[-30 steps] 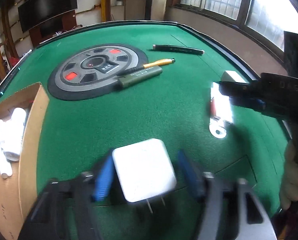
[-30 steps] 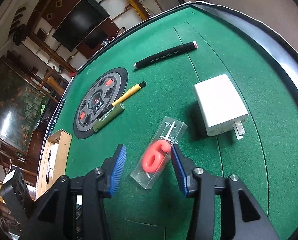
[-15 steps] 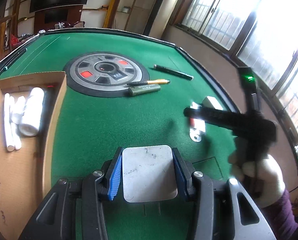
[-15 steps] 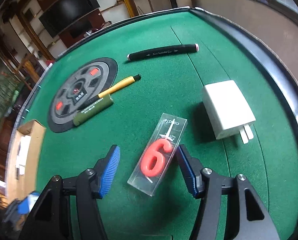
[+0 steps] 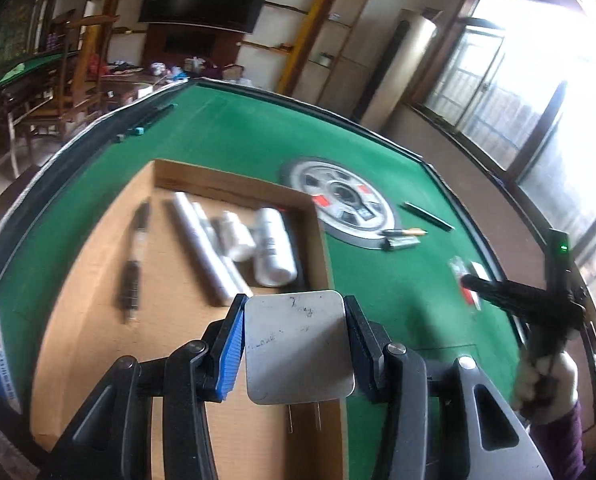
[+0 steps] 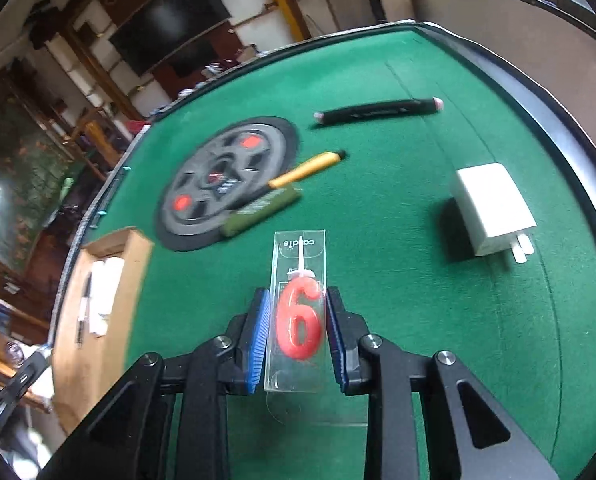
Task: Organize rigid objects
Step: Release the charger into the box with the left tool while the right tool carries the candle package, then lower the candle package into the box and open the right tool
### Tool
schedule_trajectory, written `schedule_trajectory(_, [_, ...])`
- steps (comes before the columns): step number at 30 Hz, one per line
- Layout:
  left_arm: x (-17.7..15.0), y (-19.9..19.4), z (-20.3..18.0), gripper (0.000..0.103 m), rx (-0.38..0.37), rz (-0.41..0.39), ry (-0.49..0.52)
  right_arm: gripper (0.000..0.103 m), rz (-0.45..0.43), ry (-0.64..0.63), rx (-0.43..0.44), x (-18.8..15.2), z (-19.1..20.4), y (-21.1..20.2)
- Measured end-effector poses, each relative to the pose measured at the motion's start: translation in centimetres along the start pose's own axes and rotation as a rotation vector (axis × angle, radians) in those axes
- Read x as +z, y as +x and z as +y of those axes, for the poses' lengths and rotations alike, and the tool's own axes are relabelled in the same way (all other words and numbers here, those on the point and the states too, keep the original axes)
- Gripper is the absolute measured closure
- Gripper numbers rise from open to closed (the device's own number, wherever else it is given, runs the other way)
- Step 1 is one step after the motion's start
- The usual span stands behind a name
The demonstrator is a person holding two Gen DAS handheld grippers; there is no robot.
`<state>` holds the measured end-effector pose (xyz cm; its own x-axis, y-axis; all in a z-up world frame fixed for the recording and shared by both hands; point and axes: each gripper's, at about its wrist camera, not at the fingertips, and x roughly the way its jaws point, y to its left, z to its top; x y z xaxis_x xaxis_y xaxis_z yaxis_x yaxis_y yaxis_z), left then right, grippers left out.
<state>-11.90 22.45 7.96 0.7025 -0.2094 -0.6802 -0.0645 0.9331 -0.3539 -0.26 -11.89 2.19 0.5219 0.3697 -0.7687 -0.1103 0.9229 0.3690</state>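
The cardboard box (image 5: 98,320) at my nine o'clock already has white tubes (image 5: 234,240) and a pen (image 5: 134,256) in it. My left gripper (image 5: 294,344) squeezes a white charger (image 5: 298,344) over the box edge. My right gripper (image 6: 296,340) has just been closing and now pinches the candle pack (image 6: 298,312). At twelve o'clock the black marker (image 6: 378,112), yellow pen (image 6: 306,168) and green stick (image 6: 262,210) wait on the green table (image 6: 418,320); another charger (image 6: 492,206) sits at two o'clock.

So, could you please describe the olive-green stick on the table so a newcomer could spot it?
Find the round grey dial on the green table. At its near edge lies the olive-green stick, touching a yellow pen. It is the thicker of the two and bears small print.
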Motion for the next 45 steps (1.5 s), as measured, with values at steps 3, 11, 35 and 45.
schedule_trajectory(3, [0.9,0.9,3.1,0.054,0.089,0.017,-0.037,0.076,0.002,-0.048,0.066,-0.2,3.0,-0.6])
schedule_trajectory(11, [1.9,5.1,7.5,0.054,0.141,0.135,-0.115,0.076,0.072,-0.162,0.218,-1.3,10.7,0.3])
schedule_trajectory(35, [4.7,-1.2,10.8,0.034,0.048,-0.042,-0.192,0.076,0.326,-0.421,0.319,-7.1,25.6,7.6])
schedule_trajectory(45, [0.3,-8.0,14.8,0.032,0.049,-0.149,-0.298,0.076,0.401,-0.414,0.238,-8.8,30.9,12.2])
